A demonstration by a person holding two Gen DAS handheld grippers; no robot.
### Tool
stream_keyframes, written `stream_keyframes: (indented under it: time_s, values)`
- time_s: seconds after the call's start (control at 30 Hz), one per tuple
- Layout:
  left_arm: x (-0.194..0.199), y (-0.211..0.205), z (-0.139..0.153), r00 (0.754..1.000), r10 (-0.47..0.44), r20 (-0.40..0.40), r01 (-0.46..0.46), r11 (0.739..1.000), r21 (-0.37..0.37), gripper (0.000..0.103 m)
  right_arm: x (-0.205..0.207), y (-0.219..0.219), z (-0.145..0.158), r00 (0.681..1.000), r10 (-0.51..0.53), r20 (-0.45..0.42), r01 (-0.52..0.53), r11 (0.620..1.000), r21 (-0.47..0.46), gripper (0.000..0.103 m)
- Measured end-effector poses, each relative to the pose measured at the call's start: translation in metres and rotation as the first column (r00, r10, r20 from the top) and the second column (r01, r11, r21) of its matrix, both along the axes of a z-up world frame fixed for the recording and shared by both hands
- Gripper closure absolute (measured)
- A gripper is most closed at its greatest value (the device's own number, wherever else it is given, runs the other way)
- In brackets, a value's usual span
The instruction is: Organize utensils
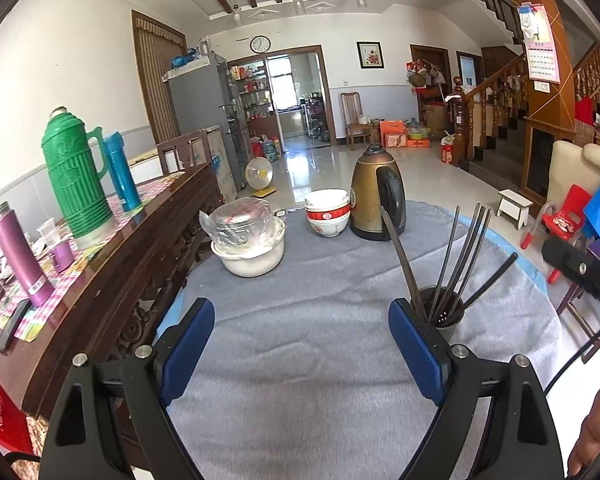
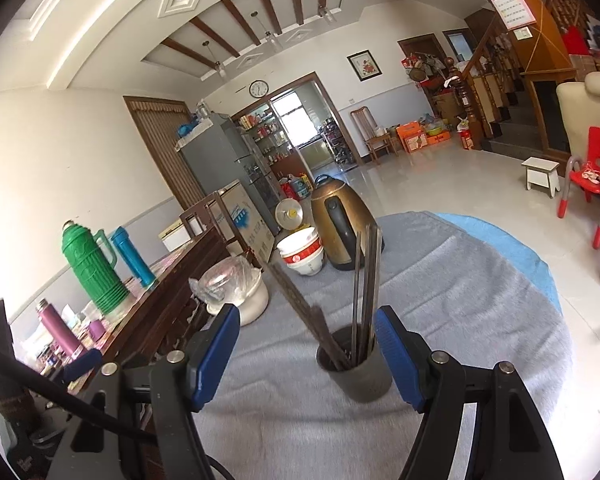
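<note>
- Fingers of the left gripper are spread wide with nothing between them, over bare grey cloth.
- Fingers of the right gripper are also spread apart and empty; the dark holder cup sits between and just ahead of them, nearer the right-hand blue pad.
- Chopsticks stand bundled in that cup, most upright, with one flat brown stick leaning out toward the left.
- Task looks close to finished, since no loose utensils show on the table.
- Risk: the cup is narrow and top-heavy with long sticks; a sideways nudge from the right pad, or clipping the leaning stick on withdrawal, could tip it and scatter everything.
- Soft, wrinkled cloth under the cup probably gives poor footing, adding to that risk.
- Farther out stand stacked bowls, a brass-coloured kettle and a white pot with a wrapped lid, well apart from both grippers.
</note>
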State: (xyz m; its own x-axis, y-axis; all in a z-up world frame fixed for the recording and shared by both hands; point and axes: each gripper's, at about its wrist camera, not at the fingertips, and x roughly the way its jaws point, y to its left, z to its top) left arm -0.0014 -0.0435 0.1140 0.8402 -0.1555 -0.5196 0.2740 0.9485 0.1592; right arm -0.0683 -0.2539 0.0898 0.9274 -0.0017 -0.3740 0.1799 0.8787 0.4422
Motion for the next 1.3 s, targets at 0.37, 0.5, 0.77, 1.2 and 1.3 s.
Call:
stream_keyframes:
  time_s: [0.37, 0.5, 0.77, 1.2, 1.3]
  values:
    - [-0.057, 0.0, 0.002, 0.999, 0.012, 0.033, -0.013, 0.999, 0.038, 0.008, -0.063, 0.019, -0.016, 1.0, 0.022, -0.002, -0.022, 0.997, -0.078, 0.029]
    - [-0.078, 0.0, 0.008, 0.998, 0.005, 0.069, -0.009, 0.998, 0.063, 0.008, -0.085, 0.027, -0.017, 1.0, 0.017, 0.004, -0.017, 0.993, -0.113, 0.029]
    - [-0.101, 0.018, 0.016, 0.993, 0.021, 0.113, -0.03, 0.996, 0.08, 0.007, -0.116, 0.048, -0.012, 0.999, -0.034, 0.03, 0.039, 0.984, -0.176, 0.029]
    - [-0.111, 0.063, 0.017, 0.987, 0.092, 0.134, -0.102, 0.992, 0.068, 0.006, -0.099, 0.095, -0.033, 0.996, -0.09, -0.03, 0.083, 0.983, -0.164, 0.029]
    - [-0.11, 0.065, 0.016, 0.987, 0.097, 0.127, -0.105, 0.993, 0.06, 0.006, -0.102, 0.096, -0.031, 0.995, -0.095, -0.018, 0.091, 0.981, -0.17, 0.029]
